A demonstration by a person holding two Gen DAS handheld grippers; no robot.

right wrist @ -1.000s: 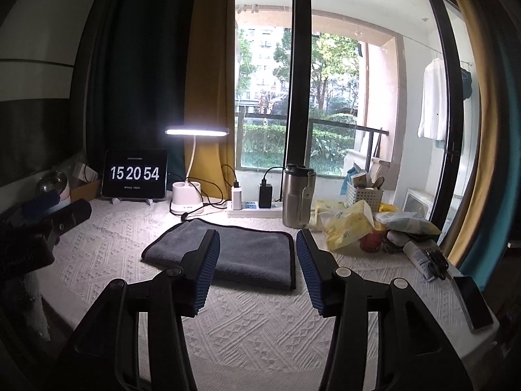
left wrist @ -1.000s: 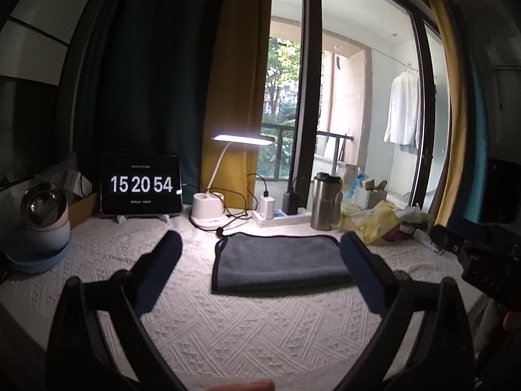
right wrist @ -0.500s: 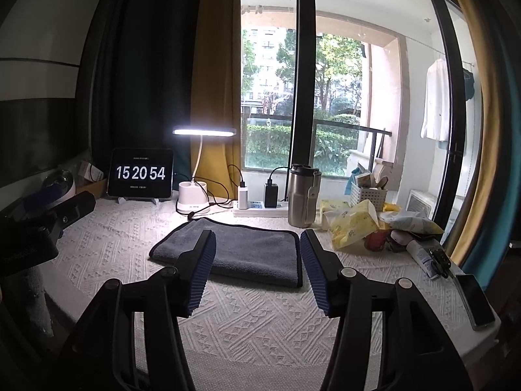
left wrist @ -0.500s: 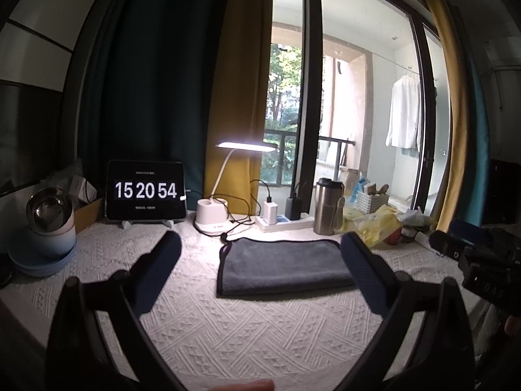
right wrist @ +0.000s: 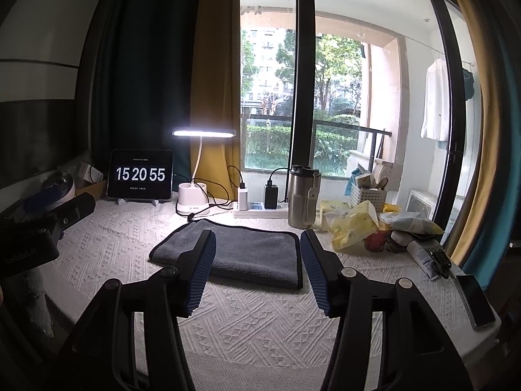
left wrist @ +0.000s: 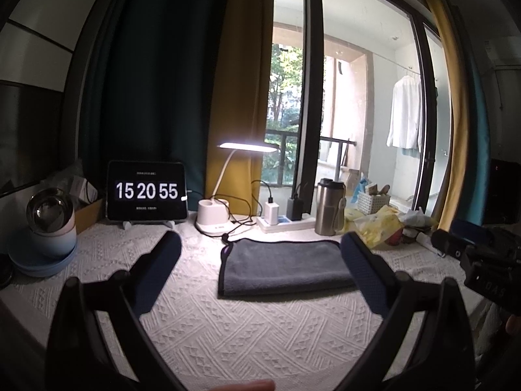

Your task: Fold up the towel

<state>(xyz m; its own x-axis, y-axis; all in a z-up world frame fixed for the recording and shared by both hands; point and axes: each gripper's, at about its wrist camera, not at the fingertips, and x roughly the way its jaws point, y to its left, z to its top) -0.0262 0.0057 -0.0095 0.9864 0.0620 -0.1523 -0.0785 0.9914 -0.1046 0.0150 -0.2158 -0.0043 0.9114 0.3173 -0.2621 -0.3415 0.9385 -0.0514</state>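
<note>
- Both pairs of fingers stand apart and hold nothing: the left gripper (left wrist: 259,260) is spread wide, its pads framing the towel from either side in its own view, while the right gripper (right wrist: 257,260) is parted more narrowly.
- Lying flat on the white textured tablecloth (left wrist: 260,332), the grey towel (left wrist: 283,265) is a tidy rectangle with a dark hem; it sits in front of the desk lamp (left wrist: 211,211) and the steel tumbler (left wrist: 327,207), apart from both.
- It looks already doubled, since a thick rounded edge shows along its near side in the right wrist view (right wrist: 228,254), so the fold seems done or nearly done.
- If another fold is wanted, the next move calls for bringing each gripper down onto a near corner, pinching every layer together, then carrying the corners across evenly.
- Each gripper hovers above the cloth, level and pointed forward toward the window, well short of the towel and touching nothing.
</note>
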